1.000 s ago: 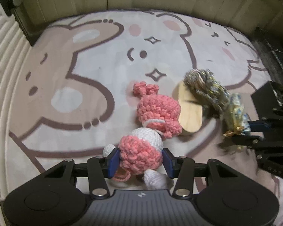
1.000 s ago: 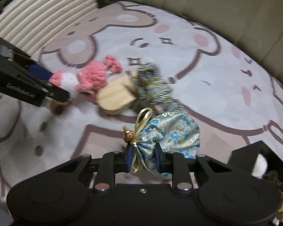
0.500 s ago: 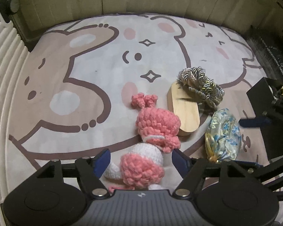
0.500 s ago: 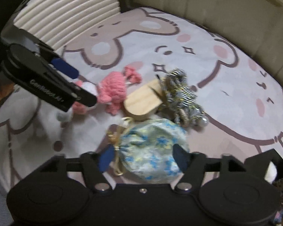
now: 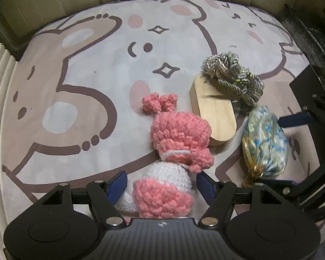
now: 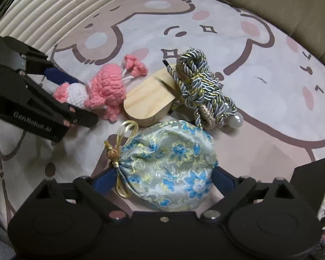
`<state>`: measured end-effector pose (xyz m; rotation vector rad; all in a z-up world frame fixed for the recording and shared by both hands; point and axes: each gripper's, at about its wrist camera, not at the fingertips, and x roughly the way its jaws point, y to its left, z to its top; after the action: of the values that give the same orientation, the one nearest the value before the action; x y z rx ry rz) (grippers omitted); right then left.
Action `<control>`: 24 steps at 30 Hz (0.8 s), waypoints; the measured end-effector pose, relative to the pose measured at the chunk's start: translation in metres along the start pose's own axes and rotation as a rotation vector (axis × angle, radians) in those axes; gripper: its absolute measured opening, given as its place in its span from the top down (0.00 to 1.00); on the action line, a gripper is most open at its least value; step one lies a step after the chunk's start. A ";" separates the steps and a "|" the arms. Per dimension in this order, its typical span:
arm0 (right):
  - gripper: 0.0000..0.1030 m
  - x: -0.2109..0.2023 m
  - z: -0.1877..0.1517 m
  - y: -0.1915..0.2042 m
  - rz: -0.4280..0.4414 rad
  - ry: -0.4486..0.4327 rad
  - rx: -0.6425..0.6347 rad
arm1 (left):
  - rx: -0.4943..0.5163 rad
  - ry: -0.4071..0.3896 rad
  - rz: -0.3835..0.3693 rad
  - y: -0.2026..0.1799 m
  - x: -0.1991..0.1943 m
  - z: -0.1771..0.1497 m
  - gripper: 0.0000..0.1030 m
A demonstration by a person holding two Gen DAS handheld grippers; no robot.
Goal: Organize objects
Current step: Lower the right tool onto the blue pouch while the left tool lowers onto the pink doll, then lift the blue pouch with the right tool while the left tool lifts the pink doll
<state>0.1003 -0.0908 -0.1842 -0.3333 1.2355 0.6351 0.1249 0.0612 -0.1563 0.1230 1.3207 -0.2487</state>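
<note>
Seen first from the left wrist, the left gripper points steeply down over a pink-and-white crocheted doll lying on the cartoon-print mat; its blue pads flank the doll's lower body with a gap on each side, and the jaws are closing, so the doll lies between them but is not gripped. Just beside the doll's head lie a rounded wooden block and, touching the block's far end, a coil of twisted cord. From the right wrist, the right gripper stands over a blue floral drawstring pouch resting on the mat; its jaws are opening, very wide, with the pouch between them and apparently released. The four items sit in one tight cluster, which suggests a placing step nearing its end. Next, each gripper probably needs to lift straight clear without dragging its item, the left one opening first.
</note>
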 end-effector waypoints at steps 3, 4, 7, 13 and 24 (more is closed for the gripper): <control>0.07 0.004 0.001 0.000 -0.018 0.010 -0.002 | 0.010 0.028 -0.003 -0.002 0.005 0.002 0.47; 0.07 0.007 0.002 0.000 -0.024 0.018 -0.002 | 0.012 0.032 0.000 -0.002 0.005 0.002 0.47; 0.07 0.009 0.003 0.000 -0.038 0.027 -0.011 | 0.003 0.030 -0.004 0.000 0.005 0.003 0.49; 0.02 0.013 0.001 0.001 -0.058 0.027 -0.007 | 0.000 0.030 -0.006 0.000 0.004 0.002 0.49; 0.17 0.005 0.007 0.000 -0.042 0.039 -0.034 | -0.050 -0.008 -0.005 0.005 -0.006 0.003 0.49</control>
<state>0.1065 -0.0855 -0.1869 -0.4011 1.2525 0.6164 0.1275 0.0656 -0.1505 0.0762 1.3181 -0.2198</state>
